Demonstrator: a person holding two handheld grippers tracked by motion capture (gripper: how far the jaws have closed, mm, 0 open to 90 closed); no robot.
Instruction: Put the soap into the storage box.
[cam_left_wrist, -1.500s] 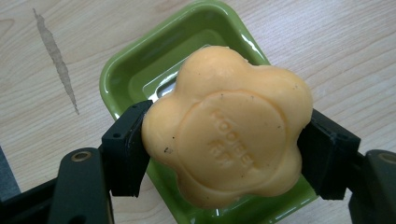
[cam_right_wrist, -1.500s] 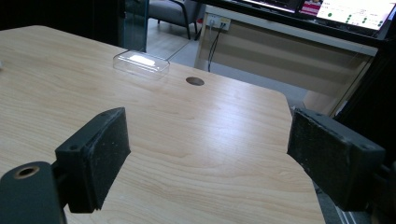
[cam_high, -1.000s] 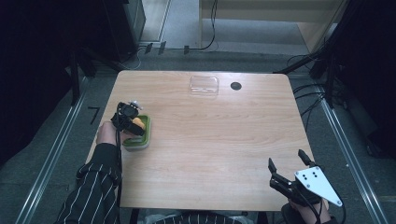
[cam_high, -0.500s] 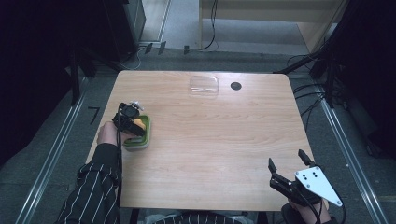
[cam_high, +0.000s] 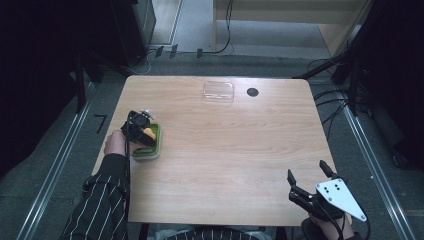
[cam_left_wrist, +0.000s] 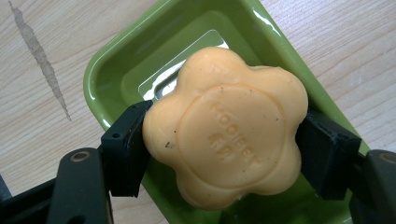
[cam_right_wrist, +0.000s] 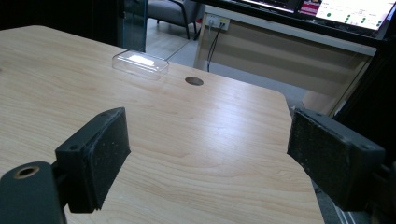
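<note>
A flower-shaped orange soap (cam_left_wrist: 226, 128) is clamped between the two black pads of my left gripper (cam_left_wrist: 224, 154), just above a green soap dish (cam_left_wrist: 140, 56). In the high view the left gripper (cam_high: 142, 132) hangs over the green dish (cam_high: 155, 145) near the table's left edge, with the orange soap (cam_high: 148, 133) showing between its jaws. My right gripper (cam_high: 308, 176) sits at the table's front right corner, jaws wide apart with nothing between them. In its own view the right gripper (cam_right_wrist: 205, 154) looks across bare wood.
A clear plastic lid (cam_high: 218, 92) lies near the table's far edge, with a round black hole (cam_high: 252, 92) beside it; both show as the lid (cam_right_wrist: 140, 64) and hole (cam_right_wrist: 194, 81) in the right gripper view. Dark floor, cables and rails surround the table.
</note>
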